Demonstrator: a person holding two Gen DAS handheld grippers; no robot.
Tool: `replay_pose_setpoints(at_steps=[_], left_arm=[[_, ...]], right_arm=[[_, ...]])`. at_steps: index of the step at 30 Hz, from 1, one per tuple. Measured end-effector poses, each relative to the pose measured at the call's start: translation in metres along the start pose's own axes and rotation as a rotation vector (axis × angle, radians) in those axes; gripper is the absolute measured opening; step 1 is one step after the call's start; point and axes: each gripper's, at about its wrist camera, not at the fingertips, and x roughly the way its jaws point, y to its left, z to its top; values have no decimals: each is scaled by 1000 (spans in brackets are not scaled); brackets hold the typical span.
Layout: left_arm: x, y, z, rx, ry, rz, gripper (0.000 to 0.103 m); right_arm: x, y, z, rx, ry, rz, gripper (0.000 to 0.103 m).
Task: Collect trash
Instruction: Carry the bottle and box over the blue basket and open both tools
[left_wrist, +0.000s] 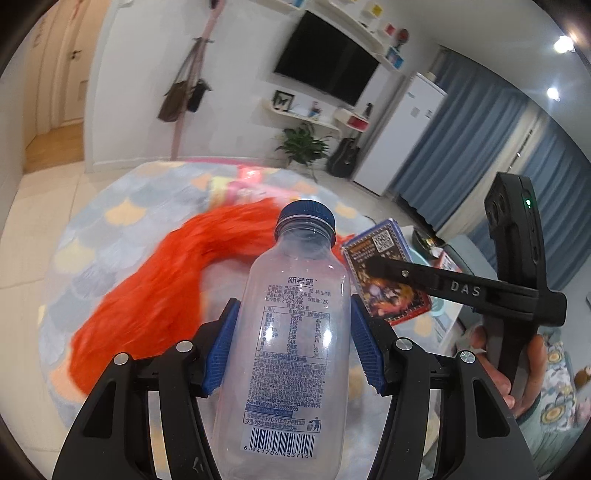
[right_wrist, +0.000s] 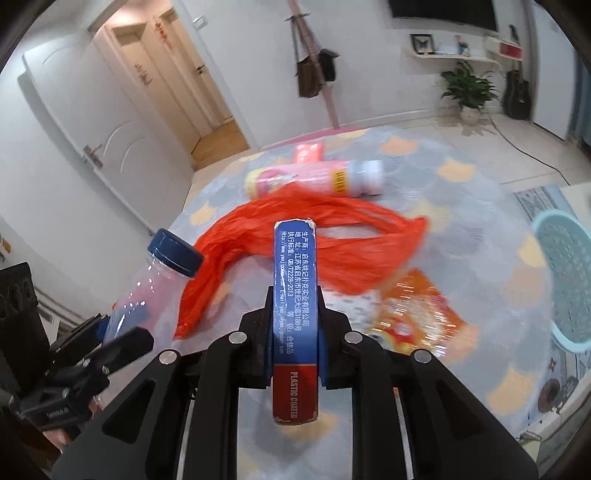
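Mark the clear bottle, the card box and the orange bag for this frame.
clear bottle (left_wrist: 295, 332): left wrist view, on its printed label.
card box (right_wrist: 294, 314): right wrist view, on the blue narrow side.
orange bag (right_wrist: 332, 221): right wrist view, on the crumpled middle.

White walls carry a black television (left_wrist: 327, 62) above shelves, beside blue curtains (left_wrist: 476, 140) and a potted plant (left_wrist: 303, 144).

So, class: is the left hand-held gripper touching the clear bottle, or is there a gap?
Touching. In the left wrist view the left hand-held gripper has both blue pads pressed against the sides of the clear bottle, with no gap.
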Motion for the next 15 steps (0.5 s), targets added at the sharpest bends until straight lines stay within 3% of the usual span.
replay_pose_setpoints(at_steps=[4,15], left_arm=[[15,-31,11,54,3,-28,57],[87,-134,42,192,18,-97,57]], right_arm=[[-30,-31,0,40,-65,-36,15],[-90,-148,9,195,-228,-263,15]])
